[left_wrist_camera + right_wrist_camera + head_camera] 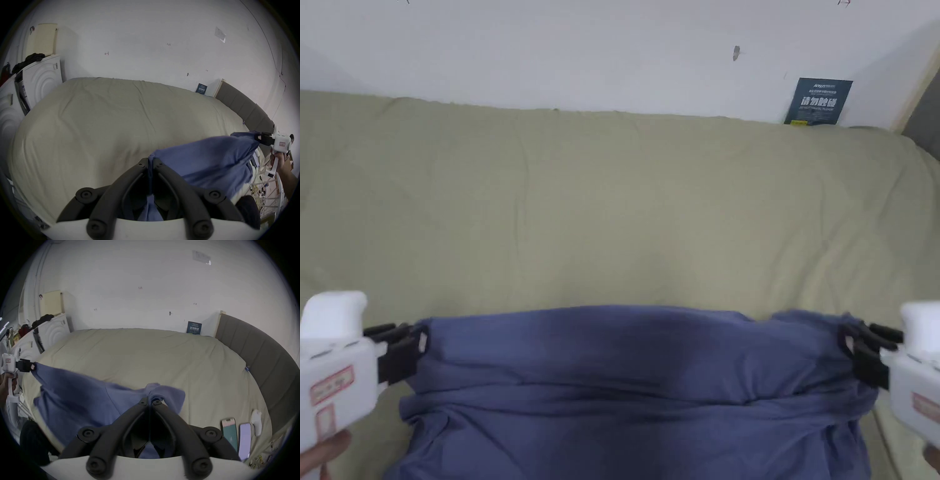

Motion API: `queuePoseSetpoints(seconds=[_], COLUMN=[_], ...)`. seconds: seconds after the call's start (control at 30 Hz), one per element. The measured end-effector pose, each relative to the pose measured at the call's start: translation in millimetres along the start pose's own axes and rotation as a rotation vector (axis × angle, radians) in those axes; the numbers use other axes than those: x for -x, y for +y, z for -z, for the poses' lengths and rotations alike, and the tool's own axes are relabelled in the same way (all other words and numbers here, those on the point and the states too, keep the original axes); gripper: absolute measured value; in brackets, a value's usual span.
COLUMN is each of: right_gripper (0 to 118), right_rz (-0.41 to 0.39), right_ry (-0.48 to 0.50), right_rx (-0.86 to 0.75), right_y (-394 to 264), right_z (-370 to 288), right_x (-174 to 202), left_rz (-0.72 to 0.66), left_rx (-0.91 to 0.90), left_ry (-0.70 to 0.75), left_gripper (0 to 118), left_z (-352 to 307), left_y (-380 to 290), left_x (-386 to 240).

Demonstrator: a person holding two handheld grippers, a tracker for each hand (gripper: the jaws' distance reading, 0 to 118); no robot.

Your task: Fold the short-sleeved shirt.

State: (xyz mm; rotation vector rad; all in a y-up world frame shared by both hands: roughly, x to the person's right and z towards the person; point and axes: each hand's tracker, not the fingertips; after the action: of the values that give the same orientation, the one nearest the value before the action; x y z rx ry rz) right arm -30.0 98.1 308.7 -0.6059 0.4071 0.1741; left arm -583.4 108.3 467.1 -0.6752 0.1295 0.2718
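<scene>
Blue short-sleeved shirt (631,381) stretched out between the two grippers, held up over the near edge of the bed (612,206) — lower part drapes down toward the person. Left hand-held gripper (415,350) has its jaws closed on the shirt's left top corner; in the left gripper view the fabric is pinched between the jaw tips and runs down the gap between them. Right hand-held gripper (850,347) likewise clamped on the right top corner, cloth bunched up at the tips in the right gripper view. Top edge of the shirt runs roughly level between them, with some sag and wrinkles below. Bed is covered with a pale green sheet, lightly creased. Dark blue card (819,101) leans against the white wall at the far right of the bed. Two phones (237,437) lie side by side on the sheet near the grey headboard (267,363) — a white object just beside them.
</scene>
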Motion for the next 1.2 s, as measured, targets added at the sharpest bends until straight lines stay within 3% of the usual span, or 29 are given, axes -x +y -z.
queuePoseSetpoints(seconds=[0.1,0.2,0.4,0.43,0.47,0.5,0.53,0.7,0.77,0.8,0.83,0.87,0.9,0.93,0.97,1.03,1.07,1.13,1.2], right_gripper=[1,1,2,17,51,90,118,118,118,114,85,39,0,0,0,0,0,0,0], right_rz=[0.032,0.108,0.17,0.189,0.2,0.202,0.202,0.185,0.226,0.259,0.288,0.292,0.27,0.222,0.191,0.256,0.275,0.232,0.232], right_ry=[-0.009,-0.022,-0.041,-0.04,-0.045,-0.052,-0.043,0.024,0.115,0.161,0.203,0.199,0.161,0.098,0.062,0.238,0.229,0.181,0.182], right_rx=[0.037,0.14,0.167,0.162,0.161,0.159,0.145,-0.072,-0.155,-0.181,-0.224,-0.248,-0.252,-0.254,-0.287,-0.257,-0.246,-0.26,-0.256], right_y=[-46.0,-88.1,-116.4,-114.3,-108.9,-105.7,-102.7,-77.1,-78.4,-76.6,-75.3,-73.3,-69.4,-64.8,-62.1,-55.3,-51.6,-46.7,-42.3], right_z=[-42.1,-42.9,-26.6,-27.9,-32.3,-38.4,-49.2,-118.7,-142.8,-150.0,-156.3,-162.4,-164.8,-163.9,-164.5,-160.6,-158.5,-159.1,-157.3], right_x=[11.1,16.6,16.9,15.9,15.6,16.2,19.2,58.5,68.9,74.0,79.3,87.8,96.2,104.4,108.9,107.4,110.7,115.6,118.7], left_rz=[-0.004,0.006,0.035,0.031,0.01,0.003,-0.001,-0.006,-0.004,-0.007,-0.012,-0.021,-0.03,-0.062,-0.099,-0.175,-0.224,-0.301,-0.353], left_rx=[0.082,0.23,0.217,0.202,0.175,0.139,0.113,-0.07,-0.165,-0.199,-0.245,-0.273,-0.258,-0.252,-0.236,-0.171,-0.143,-0.09,0.058], left_ry=[0.025,0.05,0.084,0.087,0.082,0.083,0.067,0.069,0.099,0.113,0.14,0.138,0.134,0.125,0.114,-0.018,-0.064,-0.119,-0.246], left_gripper=[2,2,2,9,31,73,114,117,116,114,102,76,32,0,0,0,0,0,10], left_z=[-22.0,0.6,17.1,9.2,2.2,-7.9,-19.6,-95.5,-123.0,-132.8,-144.2,-150.5,-152.8,-152.7,-148.5,-138.4,-129.8,-105.3,-70.8], left_y=[-43.0,-88.5,-101.9,-96.3,-92.9,-89.7,-87.0,-86.3,-90.7,-92.8,-95.3,-96.7,-95.7,-94.3,-90.9,-86.8,-85.7,-84.0,-82.4], left_x=[6.5,25.4,11.2,5.4,4.9,5.1,4.7,1.6,-0.8,-1.4,-6.0,-5.0,-2.3,2.6,2.9,21.8,32.5,56.3,87.9])
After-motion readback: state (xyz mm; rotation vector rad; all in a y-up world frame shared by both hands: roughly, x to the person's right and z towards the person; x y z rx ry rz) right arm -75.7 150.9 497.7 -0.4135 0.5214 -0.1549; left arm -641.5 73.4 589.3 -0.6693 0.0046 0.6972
